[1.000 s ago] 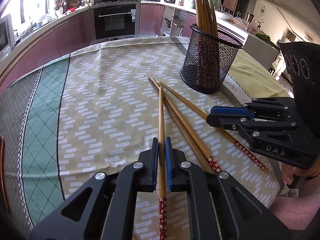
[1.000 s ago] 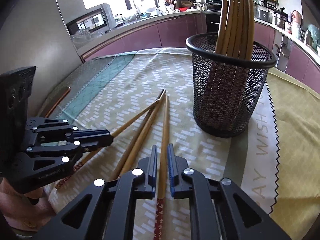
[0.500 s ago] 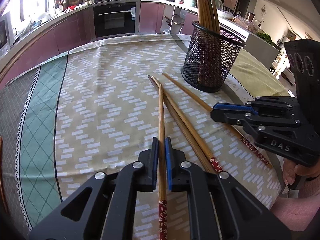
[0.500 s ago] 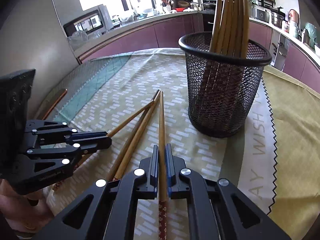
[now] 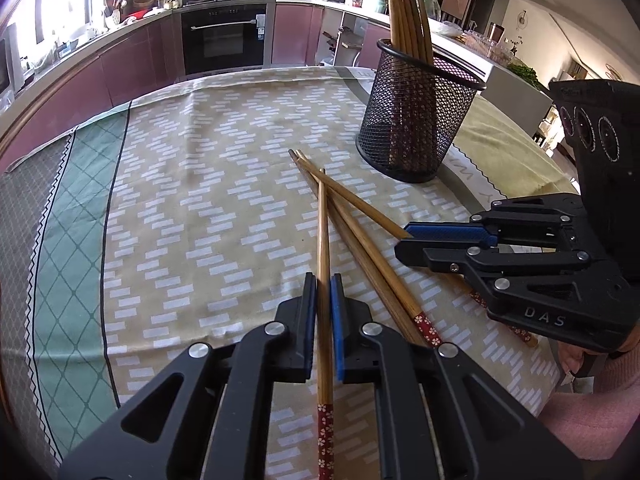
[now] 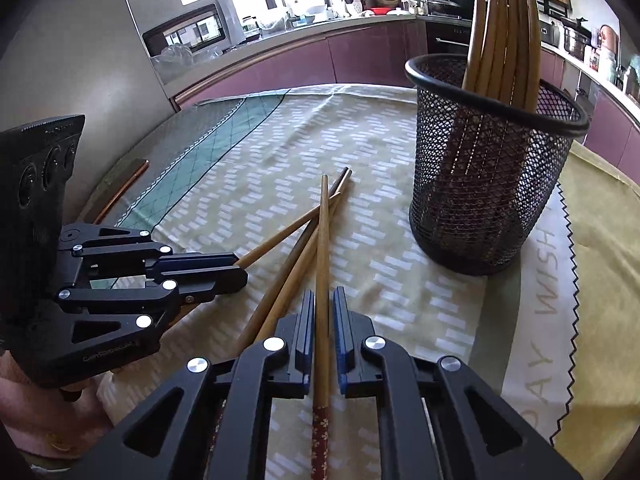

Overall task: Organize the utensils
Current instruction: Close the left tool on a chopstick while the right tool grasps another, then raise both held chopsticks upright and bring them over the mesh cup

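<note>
Looking over a tablecloth covering the table, with a mesh holder standing on it to the far right and upright chopsticks leaning inside. Lying fanned before the holder, tips crossing near it: a near chopstick sitting between the jaws of the left gripper, two loose chopsticks lying just right of it, and an outermost chopstick running into the right gripper. Curving behind the table, kitchen cabinets.
</note>
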